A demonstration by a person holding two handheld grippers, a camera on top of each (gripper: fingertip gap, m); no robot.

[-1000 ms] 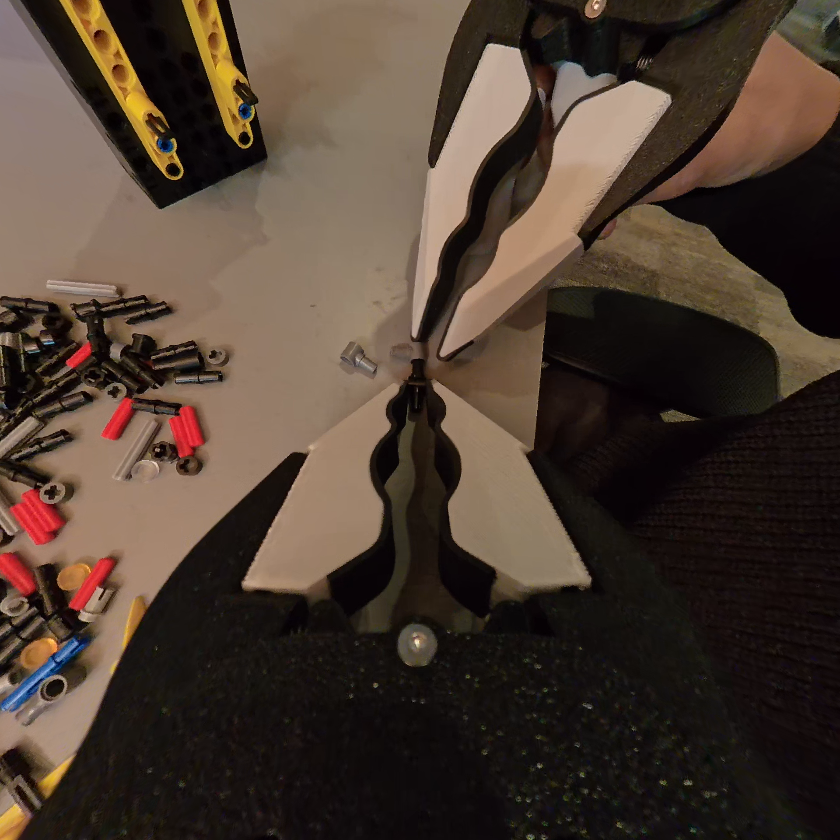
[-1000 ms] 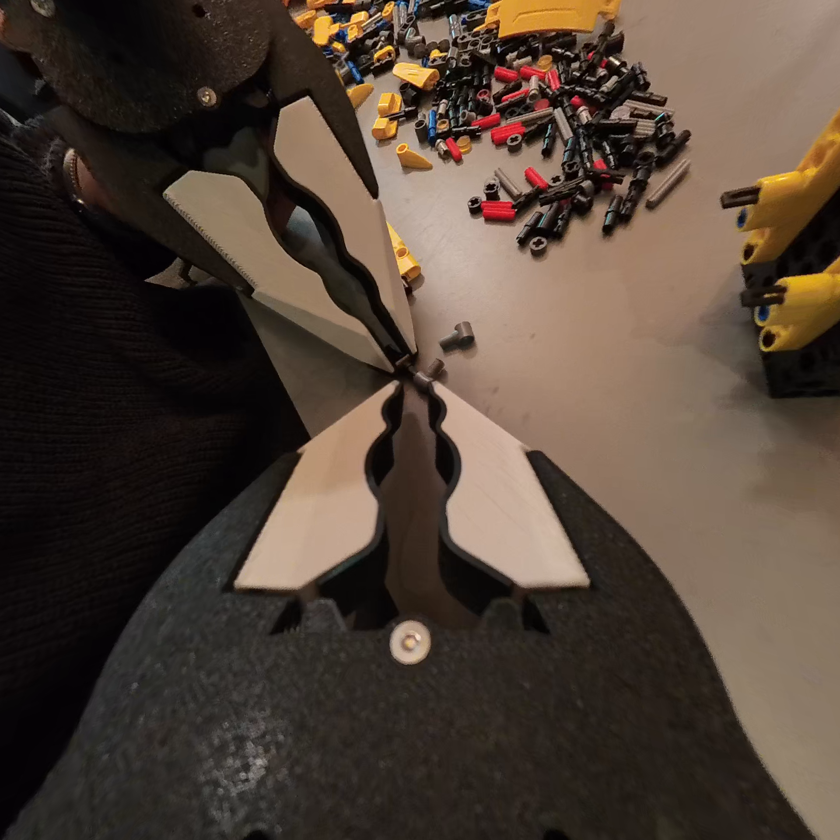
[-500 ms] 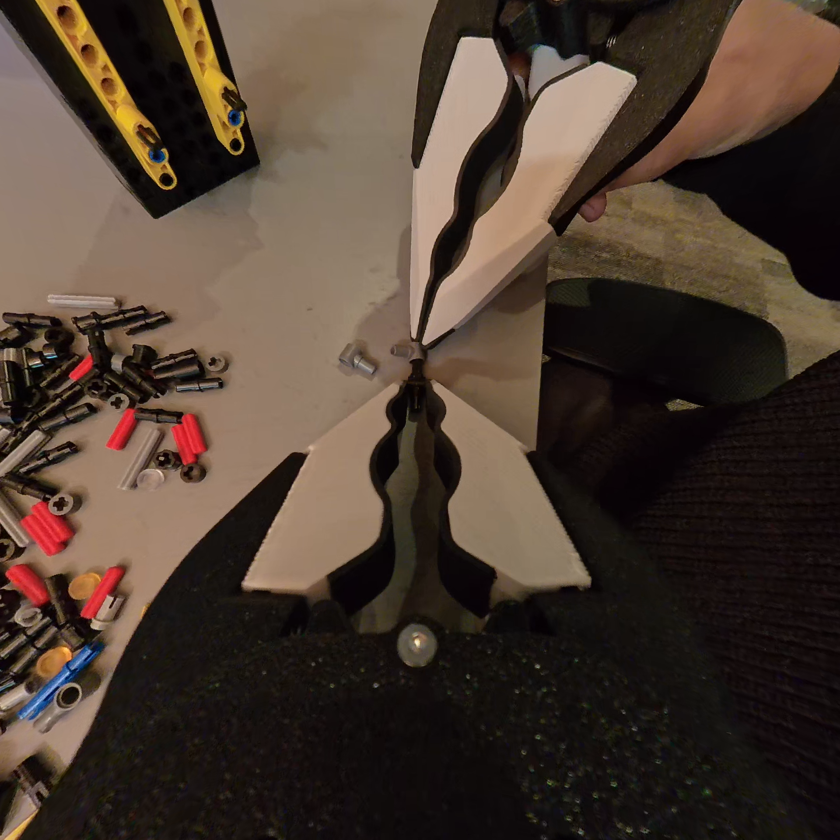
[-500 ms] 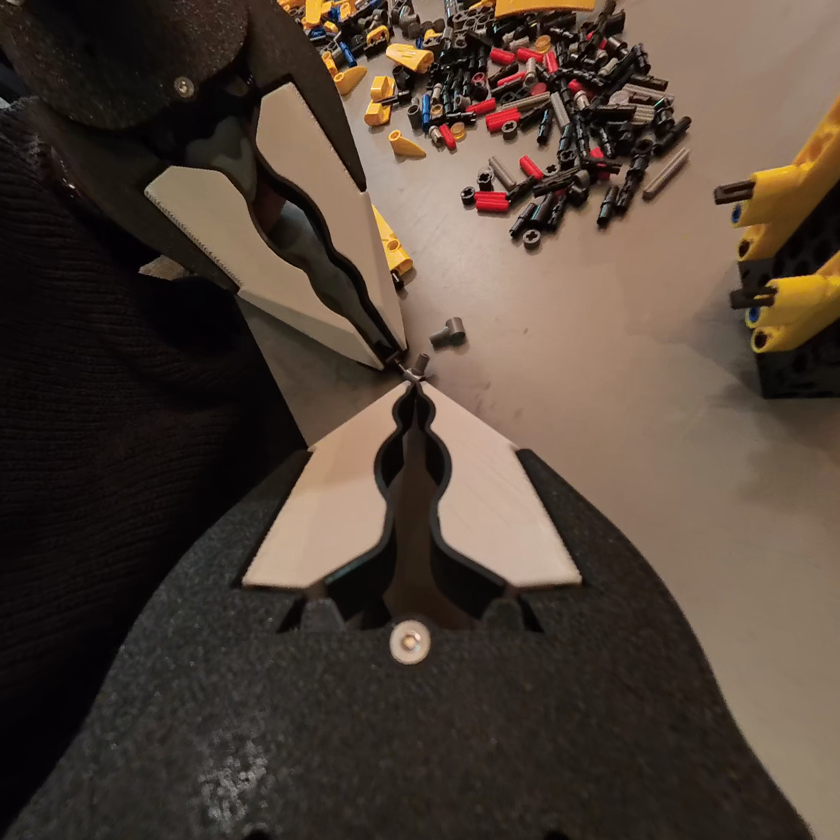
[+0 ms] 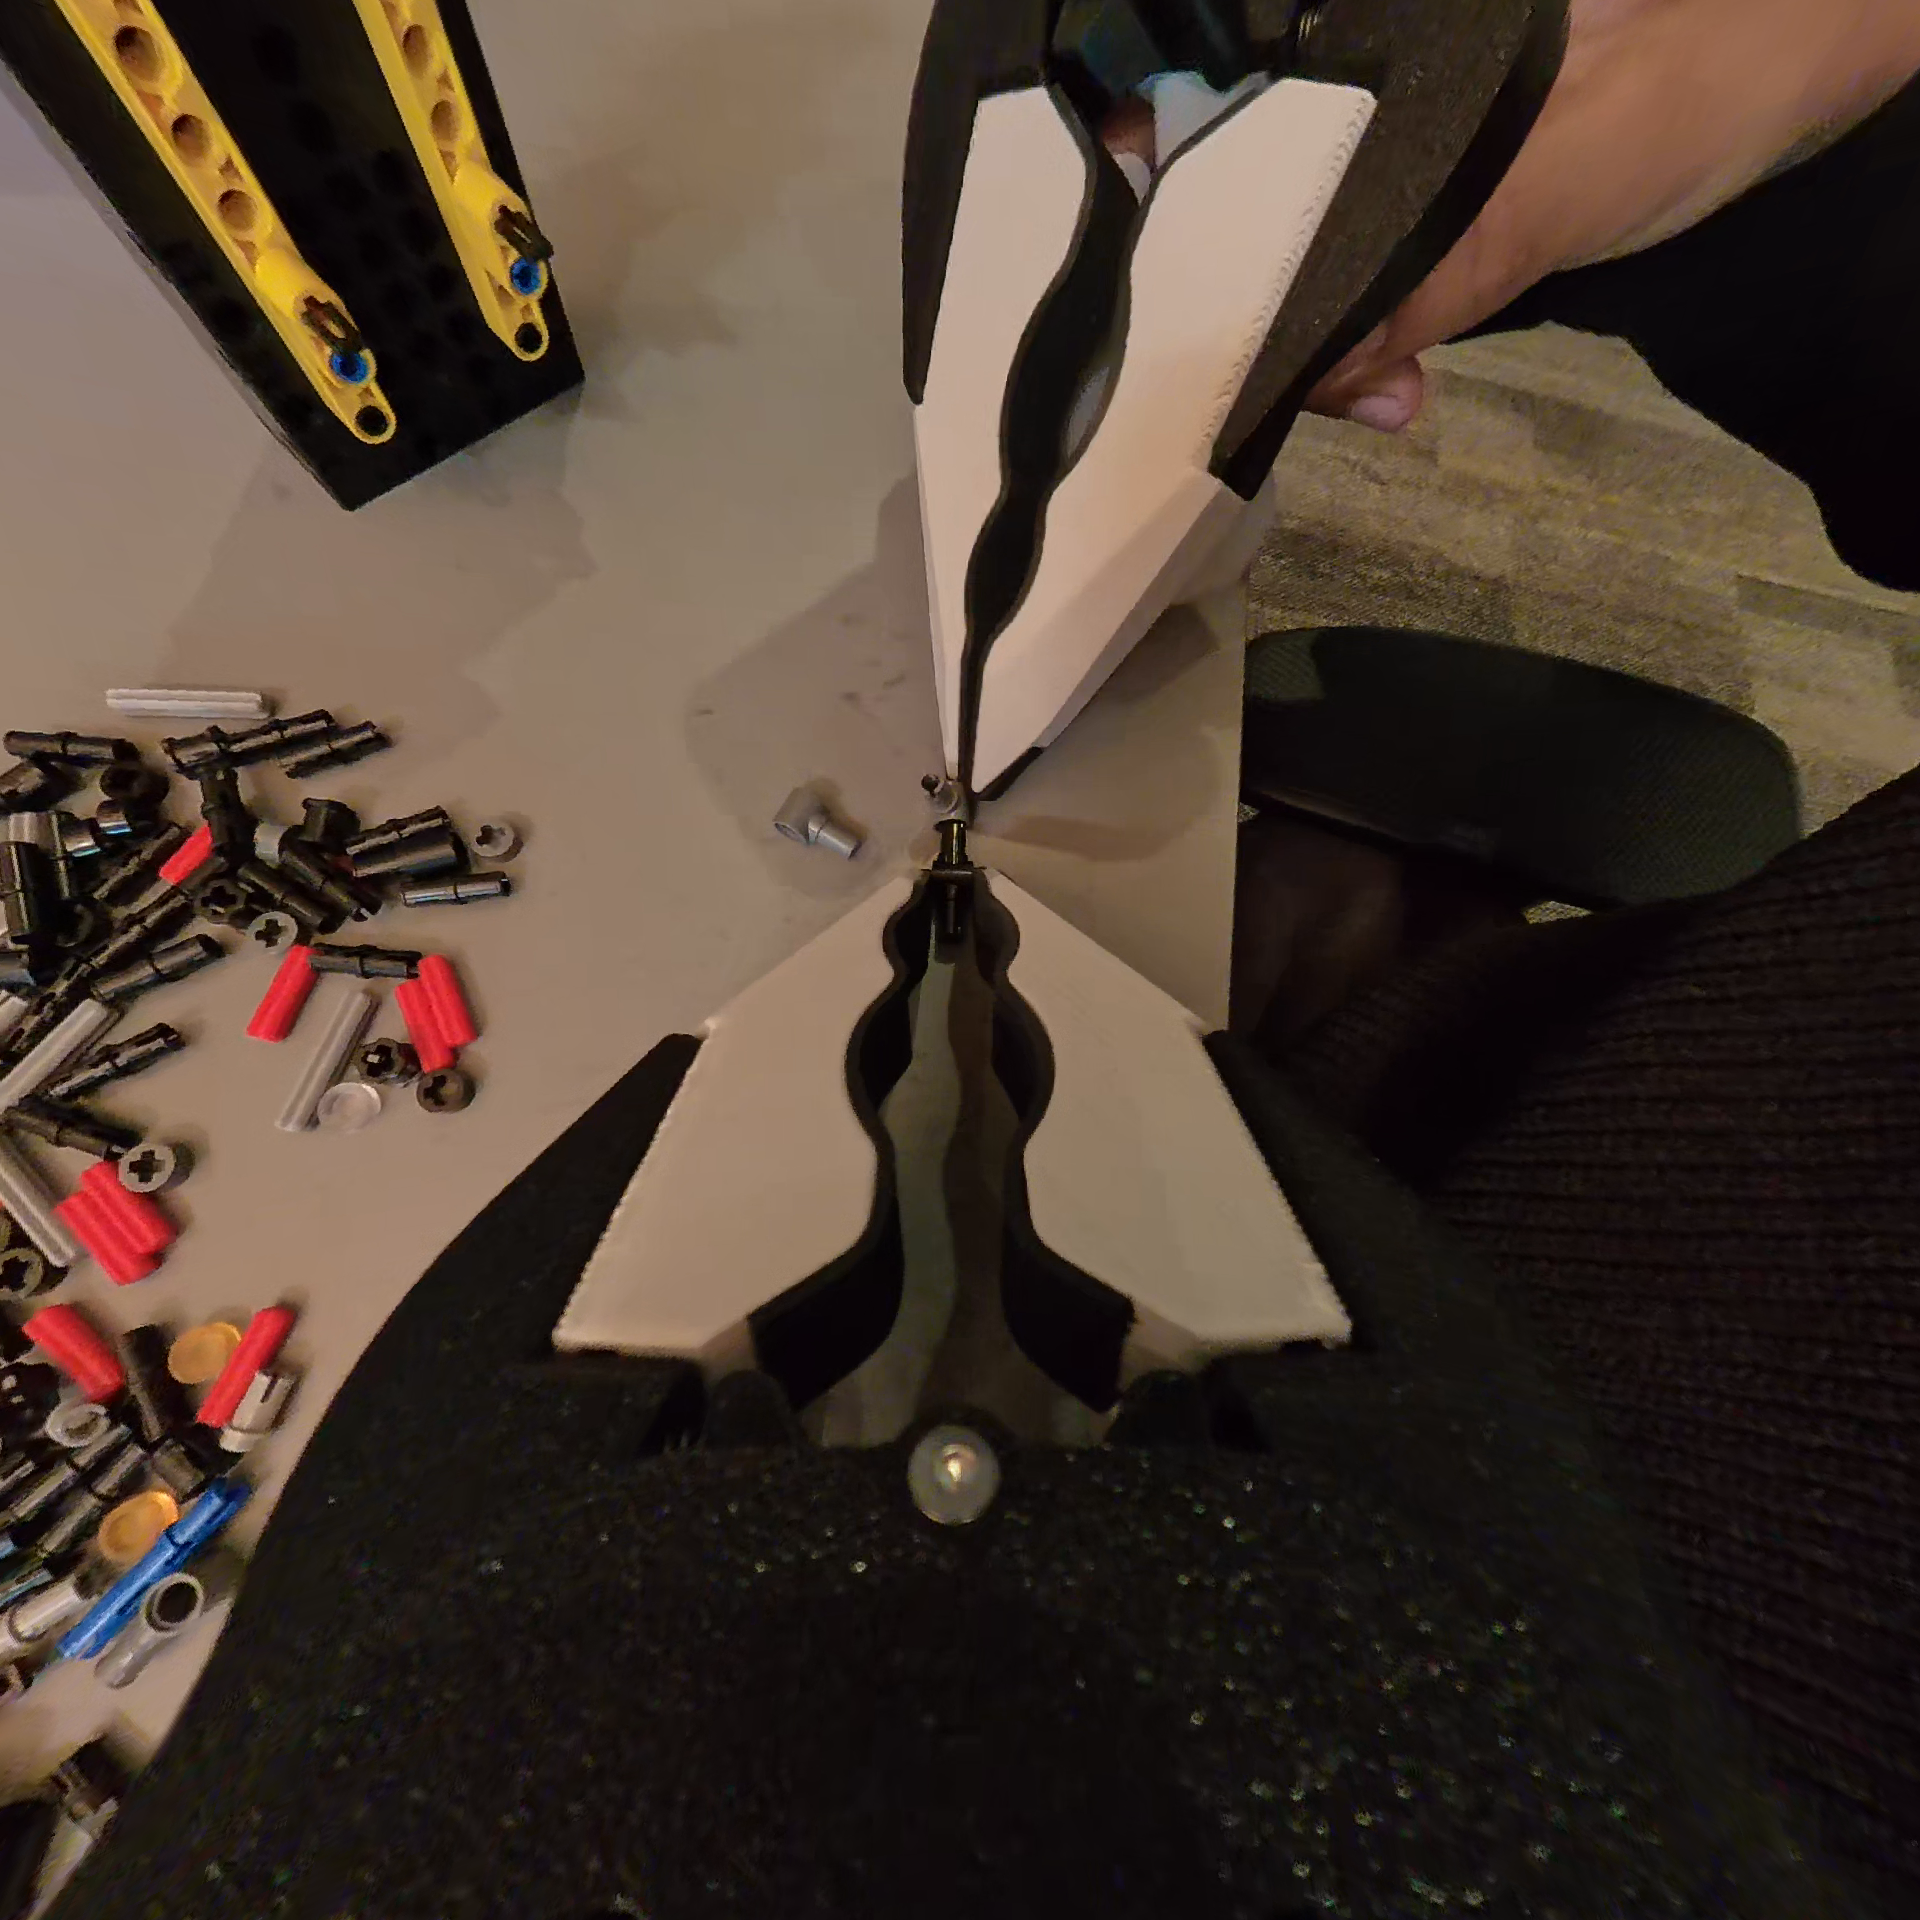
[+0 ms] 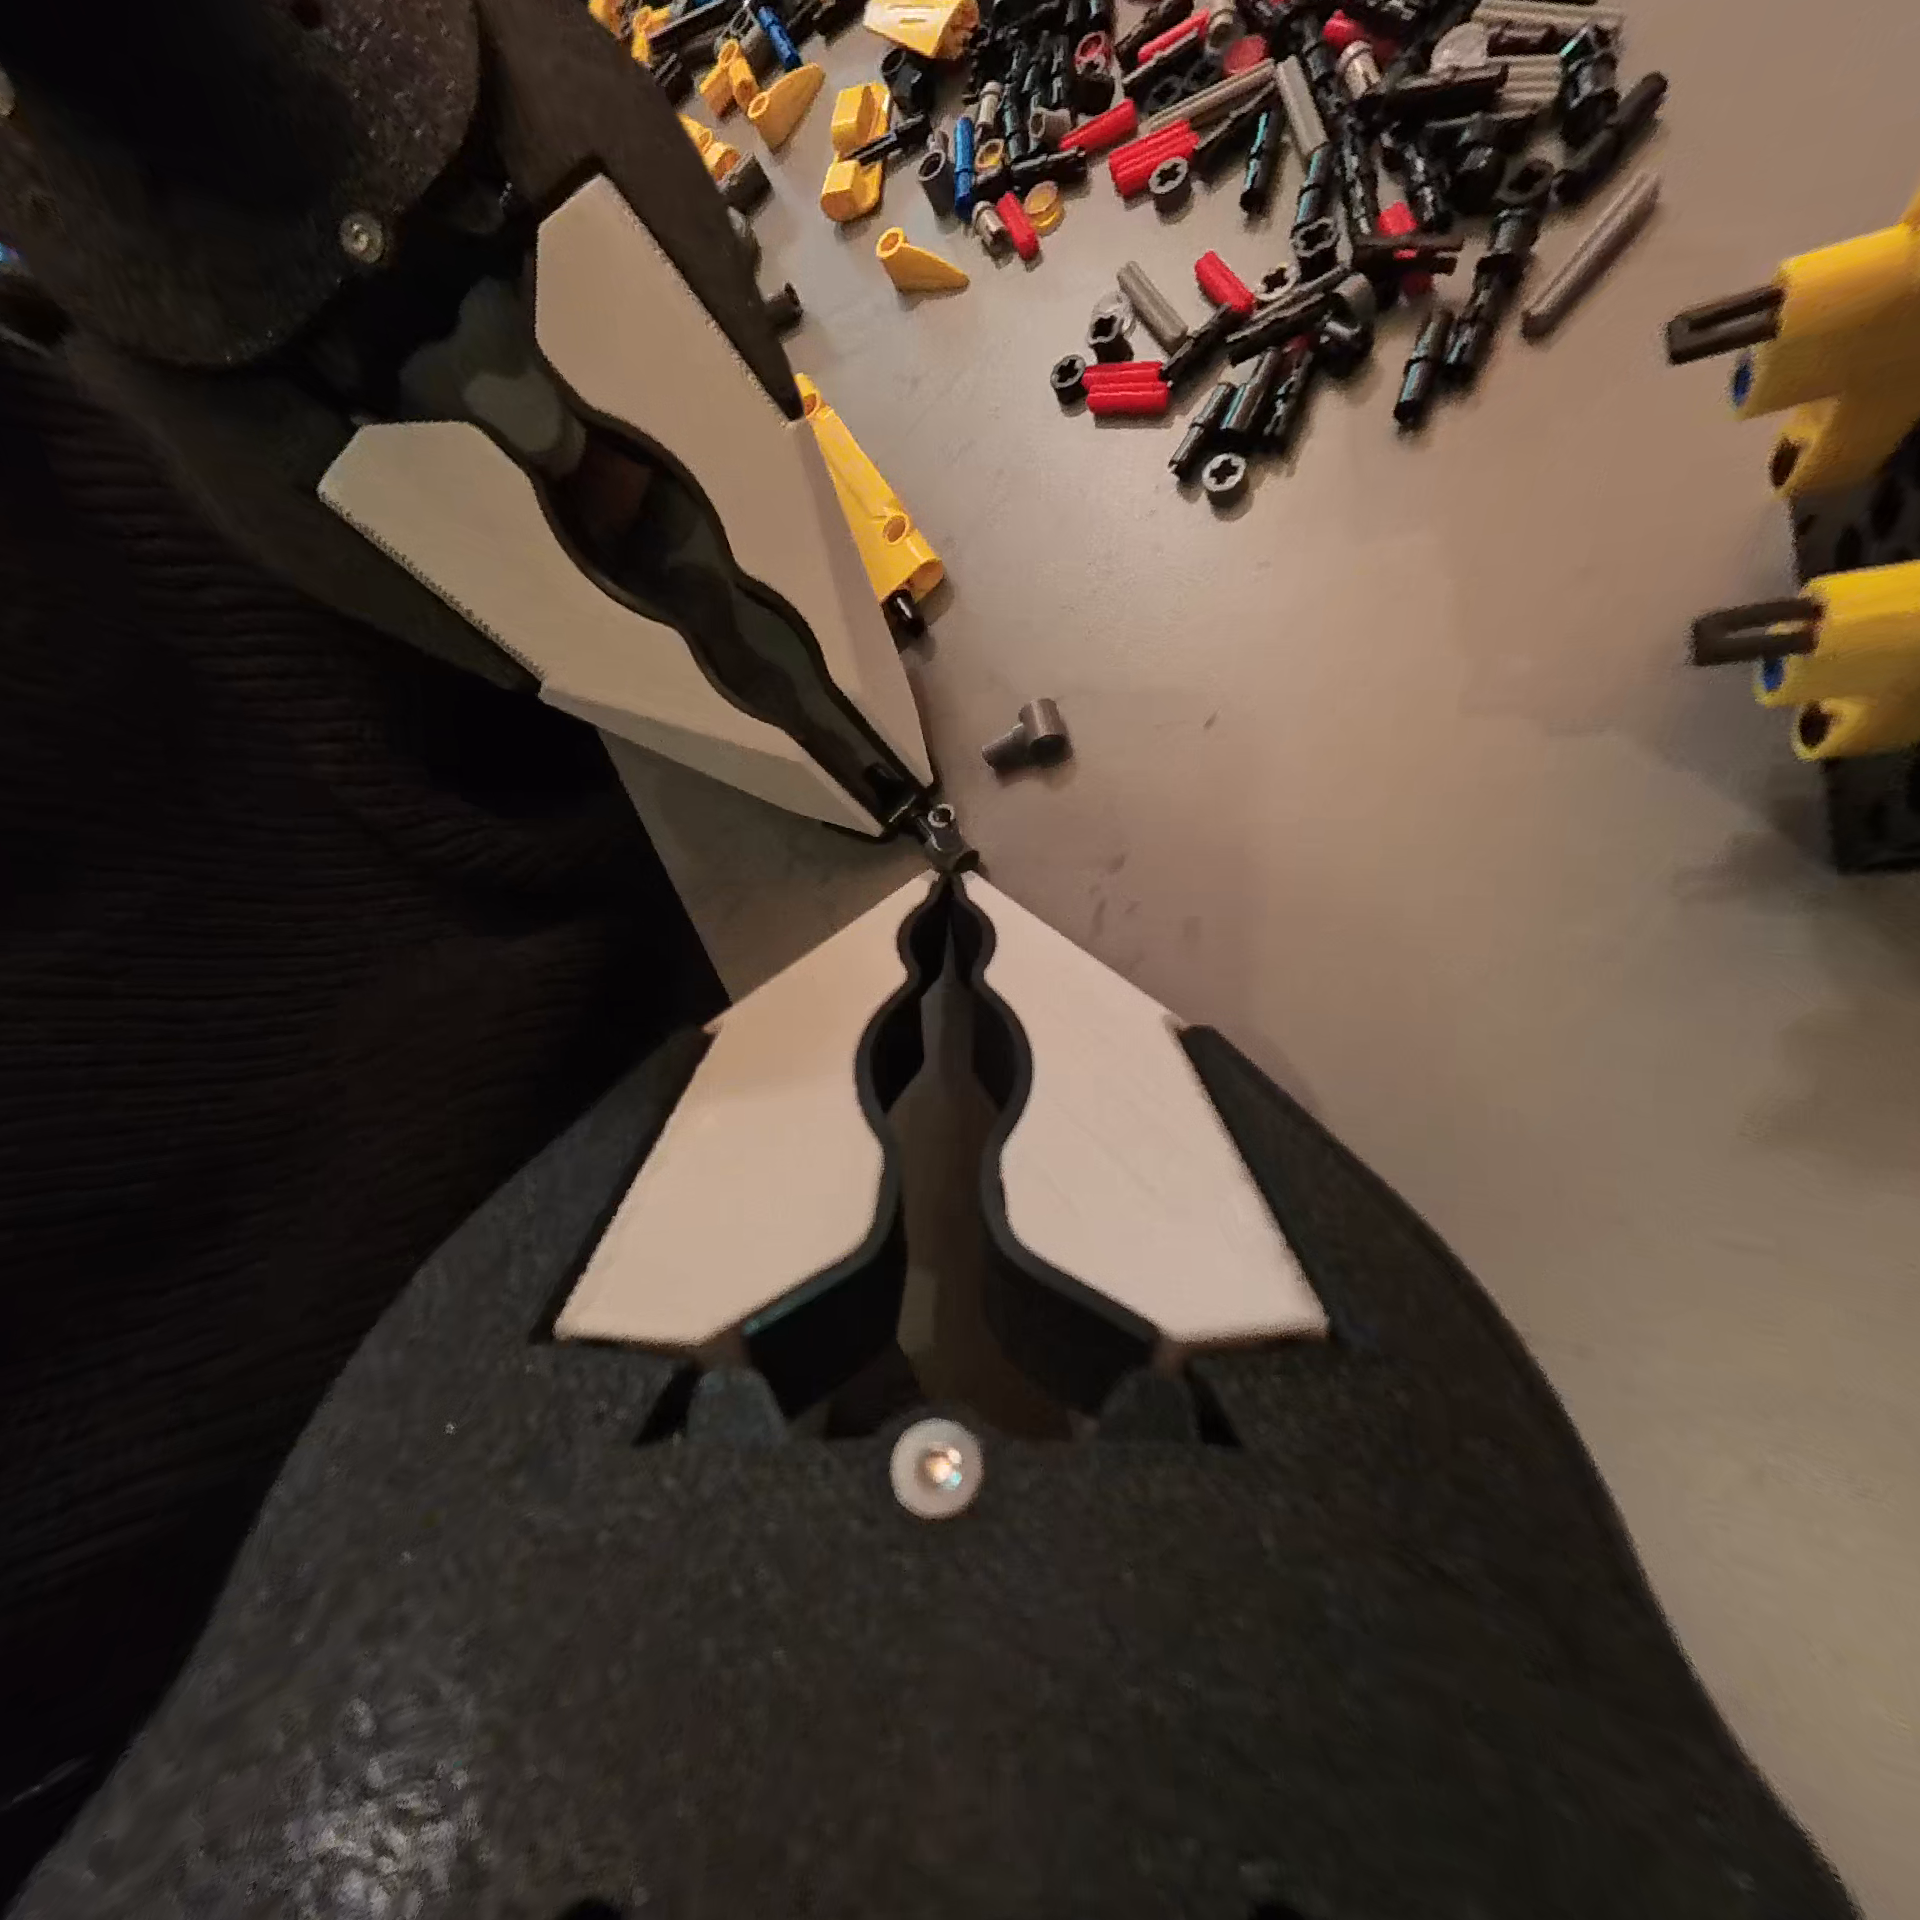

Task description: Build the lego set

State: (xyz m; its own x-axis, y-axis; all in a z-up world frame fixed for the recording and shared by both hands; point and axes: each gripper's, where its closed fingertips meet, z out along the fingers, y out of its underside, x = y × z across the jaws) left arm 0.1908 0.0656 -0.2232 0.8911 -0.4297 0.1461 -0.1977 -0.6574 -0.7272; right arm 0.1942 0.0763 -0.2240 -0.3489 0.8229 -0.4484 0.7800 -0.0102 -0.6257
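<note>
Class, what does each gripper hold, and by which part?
Left gripper pinches a black pin by one end; right gripper grips a small grey connector by its edge.

Each camera rides on its own hand-held gripper, looking forward along the fingers and down, close over the worktop (image 5: 644, 582). The two views face each other; both share the meeting fingertips, the loose grey connector (image 5: 818, 828) (image 6: 1029, 736), and probably the same scattered parts pile (image 6: 1299, 208).

Table (image 5: 675, 582): grey, bare in the middle.
Loose parts (image 5: 208, 935): black, red, grey pins heaped at one side.
Block (image 5: 312, 208): black, bearing two yellow beams.
Connector (image 5: 816, 826): grey, lying alone.
</note>
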